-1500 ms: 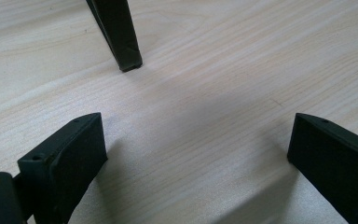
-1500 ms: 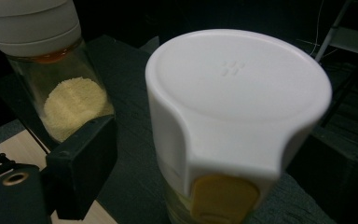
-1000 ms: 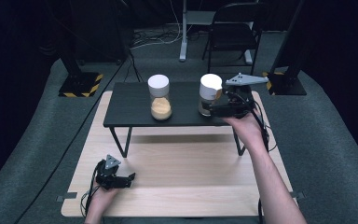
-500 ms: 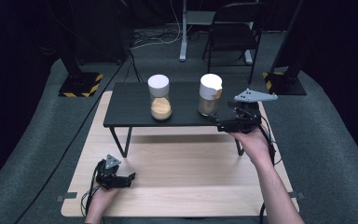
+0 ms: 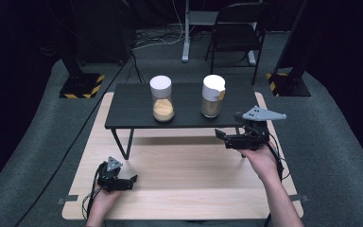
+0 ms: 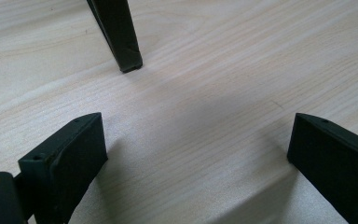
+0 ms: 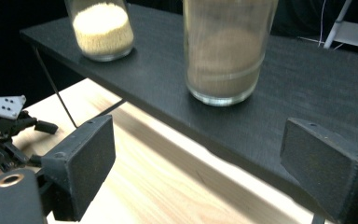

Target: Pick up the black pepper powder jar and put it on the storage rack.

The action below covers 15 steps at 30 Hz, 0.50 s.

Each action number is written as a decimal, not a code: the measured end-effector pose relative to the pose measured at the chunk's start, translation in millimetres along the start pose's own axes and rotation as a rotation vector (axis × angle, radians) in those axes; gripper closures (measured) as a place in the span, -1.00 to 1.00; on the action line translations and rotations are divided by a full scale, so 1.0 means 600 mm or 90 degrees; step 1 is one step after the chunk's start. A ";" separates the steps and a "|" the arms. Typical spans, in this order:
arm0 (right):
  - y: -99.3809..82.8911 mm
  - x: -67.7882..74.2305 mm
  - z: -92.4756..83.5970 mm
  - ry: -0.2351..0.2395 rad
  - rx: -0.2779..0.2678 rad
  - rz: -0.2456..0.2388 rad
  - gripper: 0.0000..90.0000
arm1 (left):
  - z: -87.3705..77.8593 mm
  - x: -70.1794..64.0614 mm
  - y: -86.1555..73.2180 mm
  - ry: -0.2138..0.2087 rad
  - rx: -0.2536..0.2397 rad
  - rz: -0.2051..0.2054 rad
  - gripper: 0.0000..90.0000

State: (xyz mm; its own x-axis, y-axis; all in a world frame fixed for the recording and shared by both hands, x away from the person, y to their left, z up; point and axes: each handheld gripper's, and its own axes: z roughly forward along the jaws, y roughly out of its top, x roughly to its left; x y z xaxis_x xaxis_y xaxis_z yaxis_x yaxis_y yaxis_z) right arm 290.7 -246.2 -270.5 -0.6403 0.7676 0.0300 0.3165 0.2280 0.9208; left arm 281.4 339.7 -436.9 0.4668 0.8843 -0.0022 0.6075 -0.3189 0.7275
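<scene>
Right claw [image 5: 223,137]: I held it with jaws wide apart and nothing between them, just off the front edge of the black tabletop [image 5: 132,111], aimed at the right-hand jar.
Left claw [image 5: 131,180]: I rested it low on the pale wooden board [image 5: 179,175], jaws likewise spread and empty, near one leg of the black stand [image 6: 119,35].
Right jar [image 5: 212,96]: it stood upright toward the right of the tabletop, white lid on, brownish filling in the lower part; in the right gripper view [image 7: 226,51] it sat ahead of my jaws, a little left of the gap's middle.
Left jar [image 5: 161,98]: upright beside it but apart, white lid, yellow grain [image 7: 103,25] in the bottom.
Step, as I judged it: lining up on the right jar for a grasp around its glass body.
Risk one: my jaws sat lower than the jar's base, so pushing straight in could drive a pad into the tabletop's edge and jolt both jars.
Risk two: being off centre, one pad might strike the glass first and slide or tip the jar.
Risk three: smooth glass and a heavy filling could slip through a loose pinch.
</scene>
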 end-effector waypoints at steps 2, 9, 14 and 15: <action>-0.012 0.000 0.000 -0.001 0.006 0.003 -0.79 | 0.000 0.000 0.000 0.000 0.000 0.000 -0.92; -0.040 -0.001 0.004 -0.005 0.020 0.009 -0.79 | 0.000 0.000 0.000 0.000 0.000 0.000 -0.91; -0.060 -0.002 0.005 -0.007 0.026 0.017 -0.79 | 0.000 0.000 0.000 0.000 0.000 -0.001 -0.91; -0.064 -0.003 0.005 -0.005 0.027 0.020 -0.79 | 0.000 0.000 0.000 0.000 0.000 -0.001 -0.91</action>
State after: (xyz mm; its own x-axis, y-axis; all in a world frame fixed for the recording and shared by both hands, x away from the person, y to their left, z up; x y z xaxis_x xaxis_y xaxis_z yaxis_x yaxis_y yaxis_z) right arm 281.9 -254.3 -307.0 -0.6239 0.7796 0.0546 0.3657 0.2295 0.9020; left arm 281.3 339.6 -436.9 0.4662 0.8847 -0.0026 0.6078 -0.3181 0.7276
